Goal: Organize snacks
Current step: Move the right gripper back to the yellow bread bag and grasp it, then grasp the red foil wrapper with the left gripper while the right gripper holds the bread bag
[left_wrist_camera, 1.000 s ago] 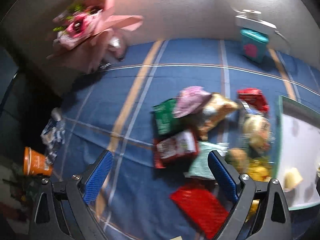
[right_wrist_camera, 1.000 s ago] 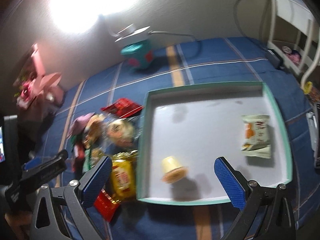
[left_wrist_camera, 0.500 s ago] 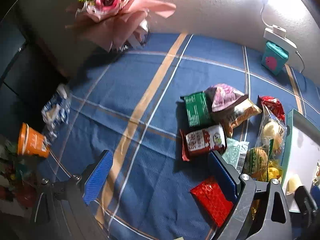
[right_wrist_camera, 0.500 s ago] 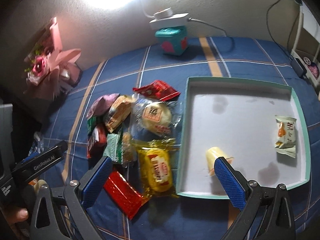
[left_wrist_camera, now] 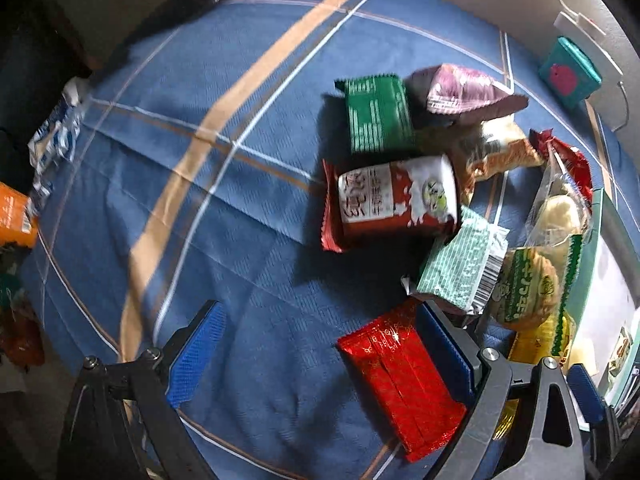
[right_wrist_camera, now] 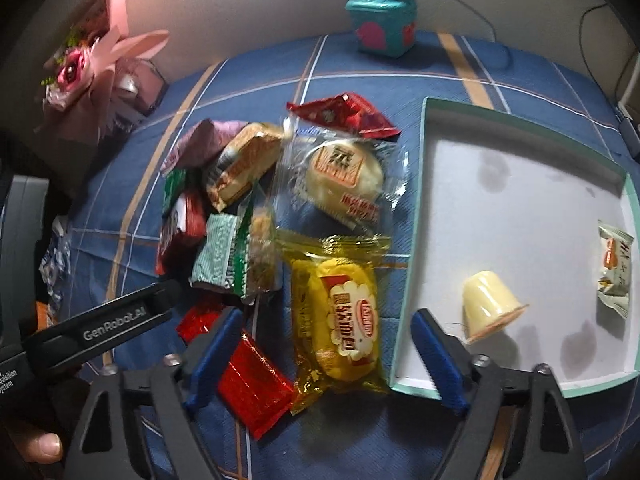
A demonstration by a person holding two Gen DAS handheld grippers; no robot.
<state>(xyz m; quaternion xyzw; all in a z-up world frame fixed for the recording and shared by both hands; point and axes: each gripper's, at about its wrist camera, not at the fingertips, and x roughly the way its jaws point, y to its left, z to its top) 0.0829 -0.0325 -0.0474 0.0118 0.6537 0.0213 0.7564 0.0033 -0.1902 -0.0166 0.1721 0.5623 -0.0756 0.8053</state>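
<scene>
A pile of snack packets lies on a blue plaid cloth (left_wrist_camera: 240, 80). My left gripper (left_wrist_camera: 320, 348) is open, low over the cloth, with a shiny red packet (left_wrist_camera: 400, 376) against its right finger and a red-white packet (left_wrist_camera: 392, 200) beyond. My right gripper (right_wrist_camera: 328, 356) is open and straddles a yellow packet (right_wrist_camera: 340, 308). The red packet (right_wrist_camera: 252, 384) lies by its left finger. A teal-rimmed tray (right_wrist_camera: 412, 240) on the right holds a pale yellow cup (right_wrist_camera: 488, 304) and a small white packet (right_wrist_camera: 616, 264). The left gripper's finger (right_wrist_camera: 120, 320) shows in the right wrist view.
A teal box (right_wrist_camera: 382, 26) under a white charger stands by the back wall. A pink bouquet (right_wrist_camera: 92, 64) stands at the back left. A blue-white wrapper (left_wrist_camera: 56, 136) and an orange cup (left_wrist_camera: 14, 216) sit at the cloth's left edge.
Both grippers have moved down and closer to the snack pile. My right gripper has shifted left from over the tray to over the yellow packet.
</scene>
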